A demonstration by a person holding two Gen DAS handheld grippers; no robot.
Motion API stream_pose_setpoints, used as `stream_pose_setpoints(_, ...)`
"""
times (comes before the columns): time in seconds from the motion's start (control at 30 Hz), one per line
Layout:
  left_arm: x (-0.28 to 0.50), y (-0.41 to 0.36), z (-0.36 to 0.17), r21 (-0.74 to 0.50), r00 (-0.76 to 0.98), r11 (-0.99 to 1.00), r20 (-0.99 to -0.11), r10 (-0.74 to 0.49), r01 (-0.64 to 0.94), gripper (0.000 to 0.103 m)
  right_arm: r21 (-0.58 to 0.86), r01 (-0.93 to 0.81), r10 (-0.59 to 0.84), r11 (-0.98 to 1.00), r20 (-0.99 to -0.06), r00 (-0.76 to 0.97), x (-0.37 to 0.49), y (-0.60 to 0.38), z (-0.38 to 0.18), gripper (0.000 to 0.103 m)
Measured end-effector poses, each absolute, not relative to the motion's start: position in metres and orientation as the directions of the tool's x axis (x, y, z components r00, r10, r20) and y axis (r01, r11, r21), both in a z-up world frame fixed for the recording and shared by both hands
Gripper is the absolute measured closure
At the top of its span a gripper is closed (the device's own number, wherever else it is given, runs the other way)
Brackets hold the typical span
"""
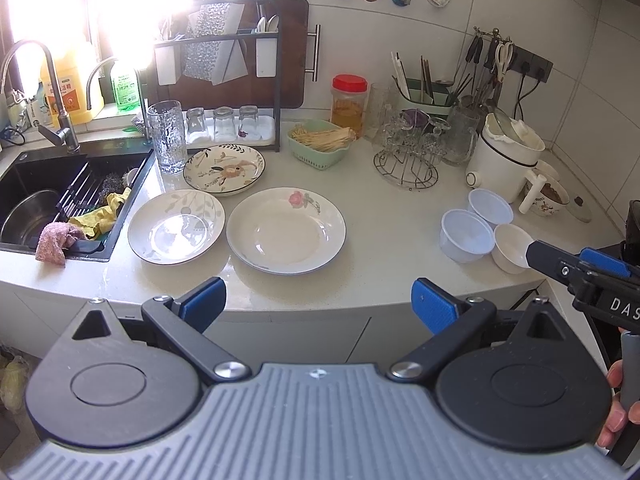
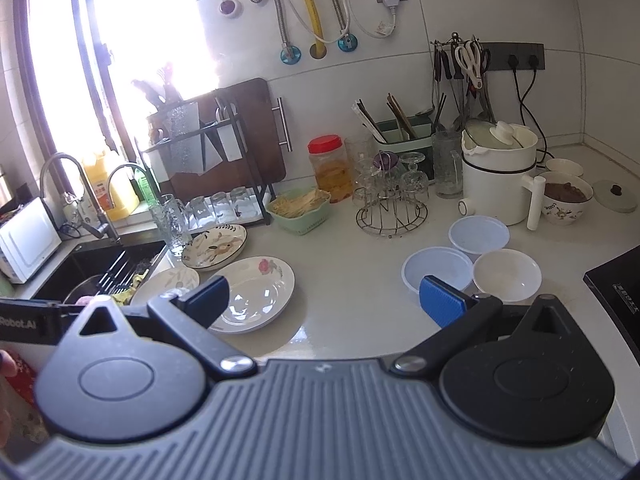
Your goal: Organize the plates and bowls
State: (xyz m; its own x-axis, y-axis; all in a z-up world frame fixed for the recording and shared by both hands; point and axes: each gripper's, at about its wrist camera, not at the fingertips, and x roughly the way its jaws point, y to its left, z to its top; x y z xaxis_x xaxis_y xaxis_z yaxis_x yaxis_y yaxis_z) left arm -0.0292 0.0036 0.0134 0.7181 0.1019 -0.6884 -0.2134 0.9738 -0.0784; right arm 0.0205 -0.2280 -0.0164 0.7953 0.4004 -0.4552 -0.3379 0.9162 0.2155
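Three plates lie on the white counter near the sink: a rose-print plate (image 1: 286,230) (image 2: 256,296), a leaf-print plate (image 1: 176,226) (image 2: 172,280) to its left, and a rabbit-print plate (image 1: 224,168) (image 2: 214,248) behind them. To the right sit two translucent plastic bowls (image 1: 466,236) (image 2: 438,272) and a white bowl (image 1: 512,248) (image 2: 507,276). My left gripper (image 1: 319,300) is open in front of the rose-print plate, off the counter edge, holding nothing. My right gripper (image 2: 326,300) is open and empty, close to the white bowl.
A black sink (image 1: 28,176) with cloths is at the left. A tall glass (image 1: 166,136), a green basket of sticks (image 1: 320,144), a wire glass rack (image 1: 408,152) and a white electric pot (image 1: 504,160) line the back. A dark cooktop (image 2: 616,288) is at the right.
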Motion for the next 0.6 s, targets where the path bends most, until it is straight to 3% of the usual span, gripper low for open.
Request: stream_pose_setpoints(0.6, -0.030, 0.015, 0.010, -0.082, 0.713, 0.966, -0.690, 0.121, -0.244, 0.002, 0.195, -0.373, 0.420, 0.907, -0.480, 0.770, 0.025, -0.217, -0.021, 0.000)
